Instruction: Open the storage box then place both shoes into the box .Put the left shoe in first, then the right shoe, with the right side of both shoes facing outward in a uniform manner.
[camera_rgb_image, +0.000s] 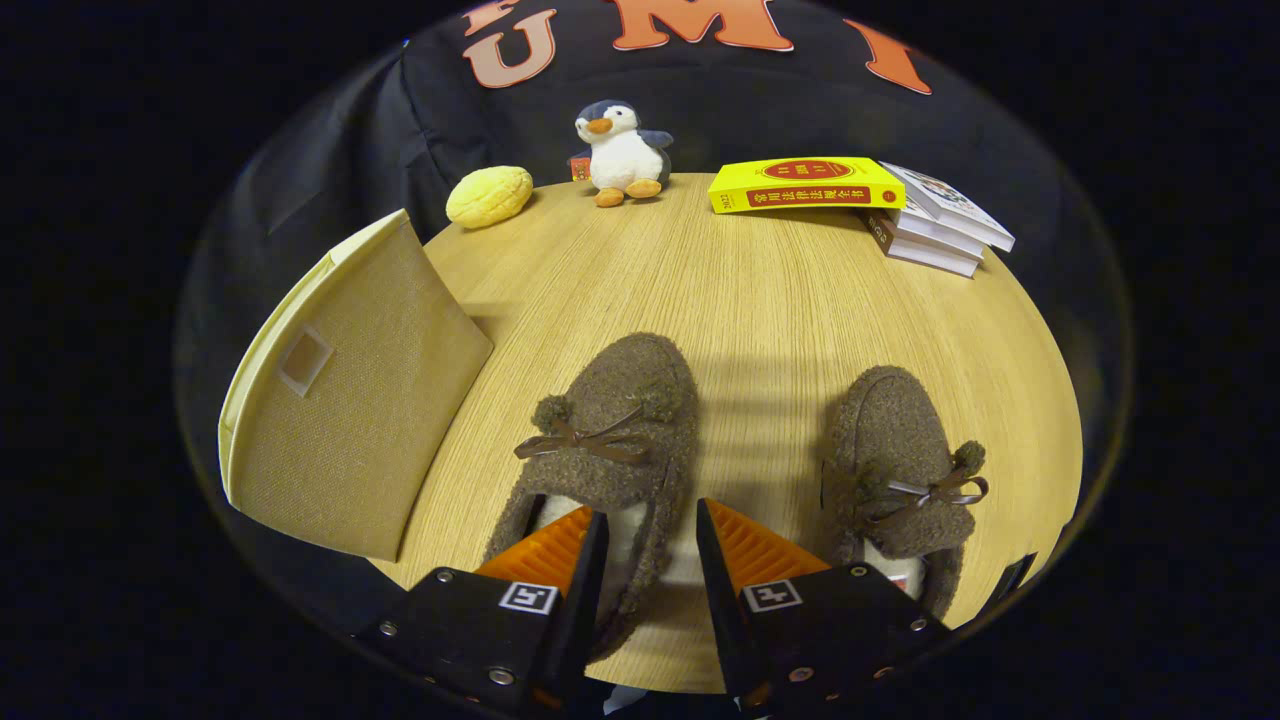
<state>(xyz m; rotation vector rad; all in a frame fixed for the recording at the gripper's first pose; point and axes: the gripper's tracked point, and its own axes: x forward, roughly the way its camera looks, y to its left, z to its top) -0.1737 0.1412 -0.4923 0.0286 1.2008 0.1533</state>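
Observation:
Two brown fuzzy slippers with small bows lie on the wooden table (760, 300), toes pointing away from me. My gripper (650, 512) is at the heel end of the left shoe (620, 430). One finger is inside its white-lined opening and the other is against the outside of its right wall, and both press on that wall. The shoe rests on the table. The right shoe (895, 450) lies apart, to the right of the fingers. The beige fabric storage box (350, 420) stands to the left of the left shoe, with a pale cream rim along its far edge.
At the table's far side are a yellow bun-shaped toy (489, 196), a plush penguin (622, 152) and a stack of books (935, 225) with a yellow book (805, 184) beside it. Bare wood lies between the shoes and these.

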